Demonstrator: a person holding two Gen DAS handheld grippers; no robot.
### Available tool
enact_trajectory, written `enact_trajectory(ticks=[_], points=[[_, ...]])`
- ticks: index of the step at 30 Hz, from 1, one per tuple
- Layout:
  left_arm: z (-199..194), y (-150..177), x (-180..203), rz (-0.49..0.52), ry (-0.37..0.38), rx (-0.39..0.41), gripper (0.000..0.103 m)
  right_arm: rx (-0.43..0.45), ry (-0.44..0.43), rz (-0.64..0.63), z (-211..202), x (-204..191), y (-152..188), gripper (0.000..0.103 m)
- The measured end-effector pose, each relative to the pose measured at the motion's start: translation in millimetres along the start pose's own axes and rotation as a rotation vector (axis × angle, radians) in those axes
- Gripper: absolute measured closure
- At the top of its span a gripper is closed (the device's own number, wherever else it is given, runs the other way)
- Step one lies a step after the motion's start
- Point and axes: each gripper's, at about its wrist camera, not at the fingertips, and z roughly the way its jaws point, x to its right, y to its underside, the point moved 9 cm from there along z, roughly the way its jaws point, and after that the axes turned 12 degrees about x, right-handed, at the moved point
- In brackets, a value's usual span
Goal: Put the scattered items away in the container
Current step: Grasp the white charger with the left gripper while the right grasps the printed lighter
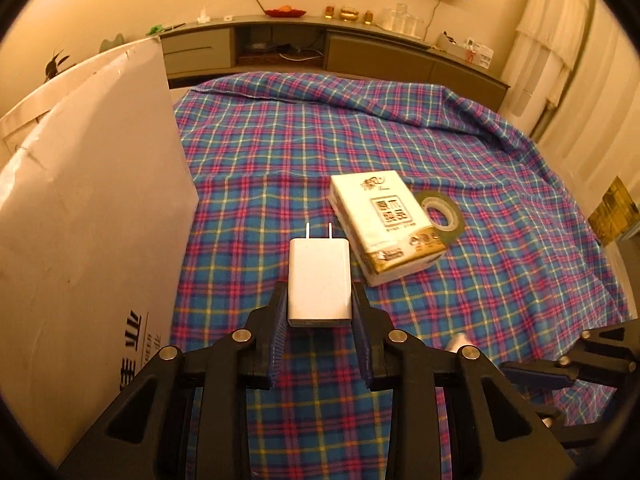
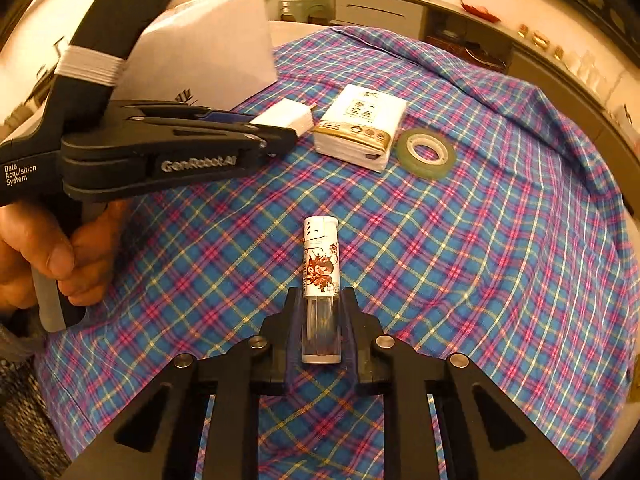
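Scattered items lie on the plaid cloth (image 1: 400,128) beside the tall cardboard box (image 1: 88,200), which I take to be the container: a tissue pack (image 1: 384,224) and a tape roll (image 1: 442,216) touching its far side. Nearer the box, the left gripper (image 1: 320,300) is clamped on a white charger (image 1: 319,282), prongs forward, ready to carry. Farther from the box, the right gripper (image 2: 321,320) is closed on a lighter's (image 2: 322,280) clear base, seemingly so both go in together.

Plaid-covered tabletop (image 1: 400,128): tissue pack (image 1: 384,224) at centre, tape roll (image 1: 442,216) touching it, cardboard box (image 1: 80,208) well left.
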Motion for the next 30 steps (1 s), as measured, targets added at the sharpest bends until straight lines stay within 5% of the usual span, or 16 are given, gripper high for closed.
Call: enact_trajectory(ticks=[8,16,20,26,30], points=[[-1.2,-3.2,-0.3,0.015,-0.015,-0.01,0.072,0.094,-0.043,0.208,-34.4,12.8,-2.2,0.083],[-59.0,-20.5,11.7,0.041,0.007,0.07,0.072,0.119,-0.065,0.214,-44.0,14.6,-5.8,0.083],[-86.6,-24.4,4.5,0.033,0.018,0.101,0.08,0.134,-0.072,0.229,-53.1,15.2,-7.9,0.083],[-96.4,-18.8,-5.8,-0.03,0.038,0.086,0.081,0.148,-0.053,0.238,-64.4,11.9,-12.7,0.083],[-75.9,1.5,6.4,0.008,0.023,0.002,0.059,0.15,-0.05,0.241,-65.8,7.8,-12.6,0.083]])
